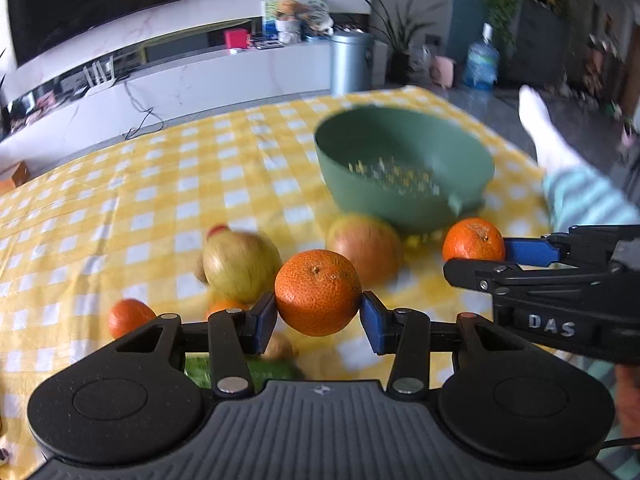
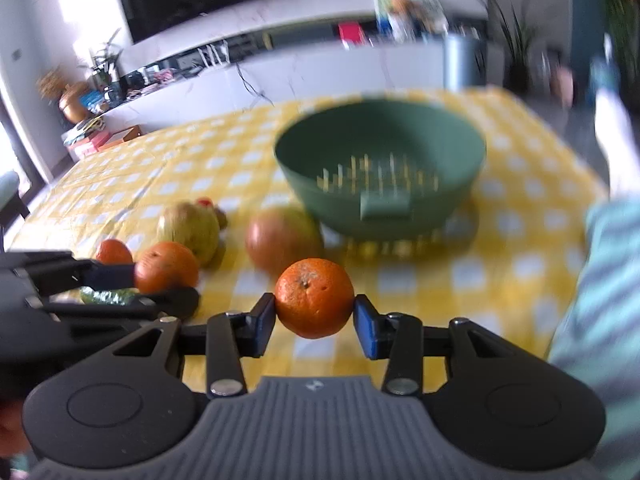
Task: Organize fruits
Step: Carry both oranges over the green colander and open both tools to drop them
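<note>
My left gripper (image 1: 318,312) is shut on an orange mandarin (image 1: 318,292), held above the yellow checked cloth (image 1: 160,184). My right gripper (image 2: 314,318) is shut on a second mandarin (image 2: 315,297); it also shows at the right of the left wrist view, the mandarin (image 1: 473,245) between its blue pads. A green colander bowl (image 1: 404,168) (image 2: 380,164) stands beyond both grippers. On the cloth lie a yellow-green apple (image 1: 239,266) (image 2: 188,230), a reddish apple (image 1: 366,246) (image 2: 282,240) and a loose mandarin (image 1: 130,317) (image 2: 113,251).
A green vegetable (image 1: 248,370) (image 2: 106,295) lies under the left gripper. A person's striped sleeve (image 2: 600,288) and white sock (image 1: 548,136) are at the right edge. A white TV bench (image 1: 200,76) and grey bin (image 1: 352,60) stand beyond the table.
</note>
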The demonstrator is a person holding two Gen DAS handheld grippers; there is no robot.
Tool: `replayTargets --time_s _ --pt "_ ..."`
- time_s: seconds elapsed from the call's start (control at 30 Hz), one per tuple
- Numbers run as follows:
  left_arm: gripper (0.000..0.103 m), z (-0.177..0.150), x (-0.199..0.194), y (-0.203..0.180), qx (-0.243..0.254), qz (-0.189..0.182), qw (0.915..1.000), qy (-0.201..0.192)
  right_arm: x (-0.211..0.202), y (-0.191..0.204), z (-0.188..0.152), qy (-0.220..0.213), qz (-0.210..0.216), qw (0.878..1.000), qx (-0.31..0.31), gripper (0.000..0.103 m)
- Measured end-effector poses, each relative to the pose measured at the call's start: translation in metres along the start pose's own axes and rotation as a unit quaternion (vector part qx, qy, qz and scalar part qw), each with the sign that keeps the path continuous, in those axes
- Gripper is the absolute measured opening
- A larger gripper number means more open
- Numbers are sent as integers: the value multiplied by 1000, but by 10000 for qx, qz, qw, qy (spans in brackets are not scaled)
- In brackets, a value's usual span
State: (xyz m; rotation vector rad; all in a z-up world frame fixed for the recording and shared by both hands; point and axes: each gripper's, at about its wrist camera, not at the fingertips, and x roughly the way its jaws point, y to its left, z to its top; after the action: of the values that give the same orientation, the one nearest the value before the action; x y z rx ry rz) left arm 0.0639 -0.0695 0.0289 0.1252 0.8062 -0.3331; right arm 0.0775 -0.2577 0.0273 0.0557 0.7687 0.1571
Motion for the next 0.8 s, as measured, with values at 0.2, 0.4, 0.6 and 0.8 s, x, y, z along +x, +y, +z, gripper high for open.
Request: replayTargets --time_s 0.2,0.4,0.6,0.8 --pt "51 55 -10 3 -412 -28 9990 -145 -7 -11 58 -616 -270 9960 -590 40" --pt "51 104 10 5 -767 -292 9966 -51 14 -31 119 -696 -491 9916 -977 40" --pt "51 121 62 -4 -794 -659 9934 497 63 -50 122 -227 -382 9950 -896 40" --pt "51 125 105 -12 -600 -763 9907 956 86 -69 107 226 -215 9959 -850 40"
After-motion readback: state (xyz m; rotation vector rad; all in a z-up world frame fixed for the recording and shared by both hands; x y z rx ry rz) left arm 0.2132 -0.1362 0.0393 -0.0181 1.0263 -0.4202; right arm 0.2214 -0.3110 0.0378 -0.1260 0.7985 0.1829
